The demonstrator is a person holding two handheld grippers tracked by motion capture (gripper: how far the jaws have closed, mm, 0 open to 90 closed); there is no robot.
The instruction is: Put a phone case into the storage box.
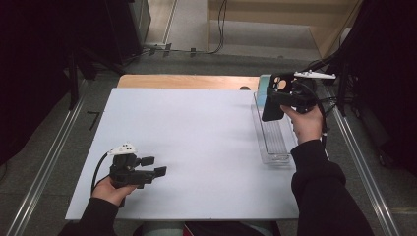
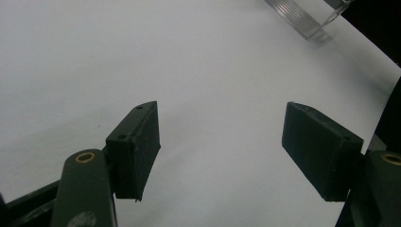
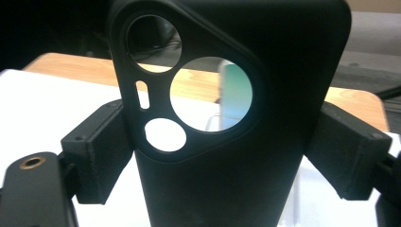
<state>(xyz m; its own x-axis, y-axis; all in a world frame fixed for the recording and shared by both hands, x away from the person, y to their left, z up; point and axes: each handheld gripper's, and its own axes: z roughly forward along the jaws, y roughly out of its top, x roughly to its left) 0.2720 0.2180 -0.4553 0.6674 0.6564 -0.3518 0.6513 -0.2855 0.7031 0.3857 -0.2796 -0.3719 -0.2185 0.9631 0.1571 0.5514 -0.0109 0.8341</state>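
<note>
Phone case, black, sits clamped between the two jaws of the right gripper, one jaw pressing on each long edge. In the right gripper view the case stands upright right in front of the camera, with its cut-out end up: two round openings, a smaller round one below them and a narrow slot beside them. Through the largest opening a pale blue object shows beyond the gripper, and past it the wooden strip at the far edge of the table.

In the high view the right gripper is raised above the far end of a clear plastic tray, with the phone case hanging from its jaws towards the tray; whether the case's lower end touches the tray I cannot tell. The tray lies below and just on the person's side of this gripper, long and narrow, on the white table surface. The pale blue object stands just behind the case.

The left gripper is well apart from all this, low over the near part of the table. In the left gripper view its jaws stand wide apart around the left gripper midpoint, with bare white surface between them, gripping nothing. A corner of the clear tray shows far ahead of it, up and to the right
</note>
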